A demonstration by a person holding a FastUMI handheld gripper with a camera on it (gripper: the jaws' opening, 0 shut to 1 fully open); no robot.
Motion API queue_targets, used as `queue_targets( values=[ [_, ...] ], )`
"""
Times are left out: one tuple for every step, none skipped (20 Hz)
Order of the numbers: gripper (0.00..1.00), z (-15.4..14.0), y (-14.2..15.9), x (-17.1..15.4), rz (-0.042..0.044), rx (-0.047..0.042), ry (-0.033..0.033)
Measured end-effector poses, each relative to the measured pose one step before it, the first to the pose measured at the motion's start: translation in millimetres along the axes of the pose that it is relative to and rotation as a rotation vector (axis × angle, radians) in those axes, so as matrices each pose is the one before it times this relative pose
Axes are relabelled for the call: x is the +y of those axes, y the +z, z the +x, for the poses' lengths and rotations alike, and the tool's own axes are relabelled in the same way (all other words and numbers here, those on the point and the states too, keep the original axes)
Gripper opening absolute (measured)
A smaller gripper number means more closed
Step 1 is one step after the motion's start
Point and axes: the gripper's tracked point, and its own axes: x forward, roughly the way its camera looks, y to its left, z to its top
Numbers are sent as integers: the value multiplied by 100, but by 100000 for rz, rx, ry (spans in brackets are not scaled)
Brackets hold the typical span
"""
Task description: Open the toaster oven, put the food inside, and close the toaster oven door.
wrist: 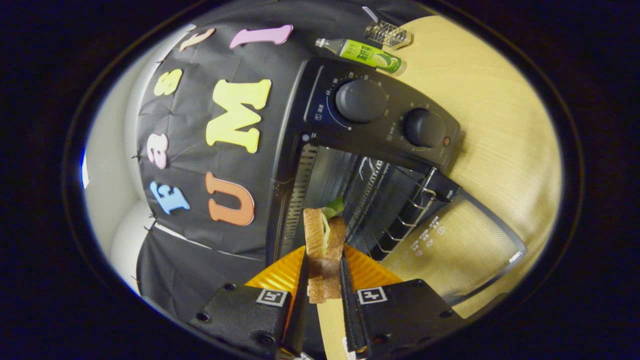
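A black toaster oven [380, 125] with two round knobs stands on the wooden table, seen tilted. Its glass door [460, 245] hangs open and lies flat out over the table. Inside, the wire rack [400, 200] shows in the dark cavity. My gripper [324, 260] is shut on a sandwich [324, 240], toasted bread with green lettuce, pinched between both fingers. The sandwich's far end points into the oven's mouth, just in front of the rack.
A green drink bottle [365, 52] lies on the table beyond the oven, with a small wire rack [386, 34] next to it. The booth's black cloth wall [200, 200] rises beside the oven. The wooden table [500, 125] stretches past the oven's knob side.
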Motion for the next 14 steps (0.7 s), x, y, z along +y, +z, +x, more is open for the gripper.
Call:
queue_targets(
  values=[
    [37, 1195, 575, 78, 526, -3000, 957],
    [37, 1183, 660, -21, -325, -3236, 526],
    [37, 1008, 302, -169, -1046, -1913, -285],
    [37, 957, 101, -236, -762, -1294, -277],
    [37, 841, -392, -305, -1281, 1230, -1122],
    [37, 637, -434, -380, -893, 932, -1136],
    [37, 464, -271, 15, -1477, 497, 162],
    [37, 98, -139, -167, -2485, 39, -471],
    [38, 184, 13, 145, -1984, -1135, 224],
    [38, 127, -78, 213, -2212, -237, -551],
    [41, -143, -90, -206, -3505, -426, -2351],
    [43, 193, -170, -79, -3838, -331, -2231],
    [47, -405, -311, -363, -5073, 1485, -3935],
    [56, -389, -491, -41, -5856, 275, -1444]
  ],
)
